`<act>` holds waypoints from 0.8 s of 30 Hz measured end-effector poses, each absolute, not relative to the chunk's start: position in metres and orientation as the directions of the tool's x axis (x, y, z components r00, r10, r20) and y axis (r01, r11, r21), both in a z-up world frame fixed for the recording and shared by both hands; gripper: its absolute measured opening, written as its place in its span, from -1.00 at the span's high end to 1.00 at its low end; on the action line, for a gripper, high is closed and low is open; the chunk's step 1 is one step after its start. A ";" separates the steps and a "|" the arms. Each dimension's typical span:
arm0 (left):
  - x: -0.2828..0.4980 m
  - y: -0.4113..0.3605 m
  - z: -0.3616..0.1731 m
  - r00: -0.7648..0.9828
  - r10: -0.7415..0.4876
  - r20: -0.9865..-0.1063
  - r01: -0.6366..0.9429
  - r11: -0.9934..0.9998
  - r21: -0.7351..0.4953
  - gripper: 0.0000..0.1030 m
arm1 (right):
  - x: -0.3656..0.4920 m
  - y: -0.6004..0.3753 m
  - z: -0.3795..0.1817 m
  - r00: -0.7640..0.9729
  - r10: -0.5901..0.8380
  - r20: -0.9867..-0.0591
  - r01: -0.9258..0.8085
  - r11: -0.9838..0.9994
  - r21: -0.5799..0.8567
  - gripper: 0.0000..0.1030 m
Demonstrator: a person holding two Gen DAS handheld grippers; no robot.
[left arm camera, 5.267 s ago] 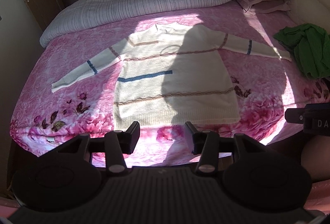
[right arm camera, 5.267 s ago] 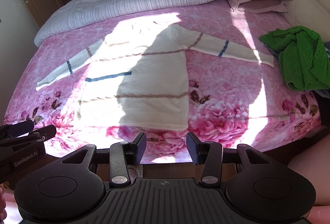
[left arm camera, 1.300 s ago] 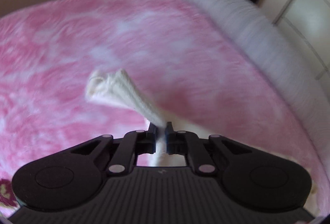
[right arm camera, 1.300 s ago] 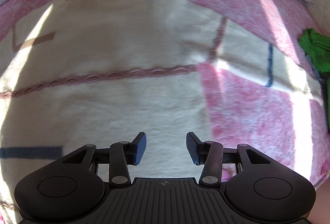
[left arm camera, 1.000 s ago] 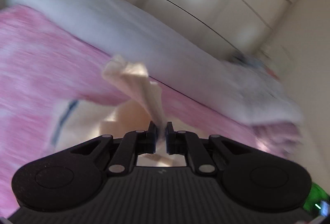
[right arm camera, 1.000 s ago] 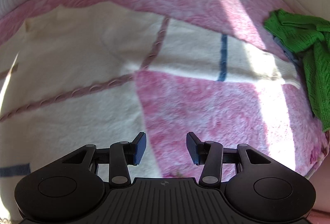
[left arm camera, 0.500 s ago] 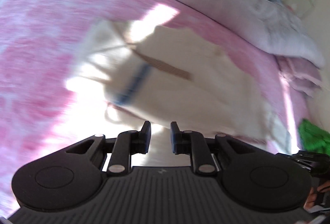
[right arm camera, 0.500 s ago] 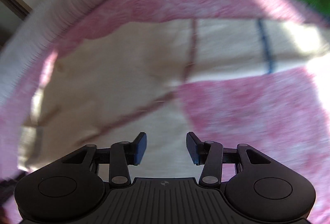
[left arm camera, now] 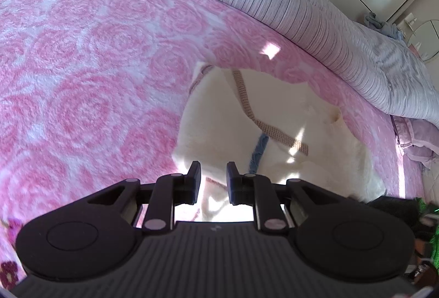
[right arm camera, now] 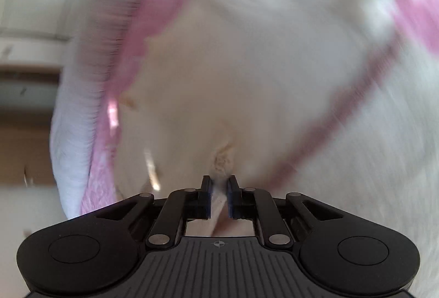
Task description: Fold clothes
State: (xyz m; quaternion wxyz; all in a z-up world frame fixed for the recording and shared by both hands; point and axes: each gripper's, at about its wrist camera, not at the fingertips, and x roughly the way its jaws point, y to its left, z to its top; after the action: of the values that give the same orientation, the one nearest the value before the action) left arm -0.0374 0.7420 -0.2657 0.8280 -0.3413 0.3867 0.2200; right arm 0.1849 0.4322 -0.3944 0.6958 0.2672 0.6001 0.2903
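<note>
Now the left gripper [left arm camera: 213,178], which was pinching the sleeve a second ago, stands spread and empty above the fuzzy cream knit sweater [left arm camera: 274,116]. That sleeve lies folded across the body on the pink rose-patterned fleece blanket [left arm camera: 82,64], its blue and tan bands crossing. The right gripper [right arm camera: 219,195], previously spread, is pinched on a cream fold; its view is blurred.

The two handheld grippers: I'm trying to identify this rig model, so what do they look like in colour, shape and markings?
Both look alike. The left gripper and right gripper are matte black, each with a ribbed centre deck, two rounded lobes bearing circular recesses, and linkage arms with silver rivets. The fingers on the right gripper show bluish pad faces. A small crosshair mark sits on the right deck, a faint logo on the left. No cables or sleeves are visible.
</note>
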 end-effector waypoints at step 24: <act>0.024 0.724 -0.294 0.556 0.068 -0.828 -0.527 0.800 -0.288 0.72 | 0.233 0.386 -0.366 0.406 0.572 -0.713 -0.344 0.818 0.460 0.82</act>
State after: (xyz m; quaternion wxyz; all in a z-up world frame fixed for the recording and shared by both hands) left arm 0.0242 0.7240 -0.2941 0.8421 -0.2627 0.4366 0.1767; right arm 0.2326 0.3856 -0.3664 0.8296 0.1208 0.4701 0.2760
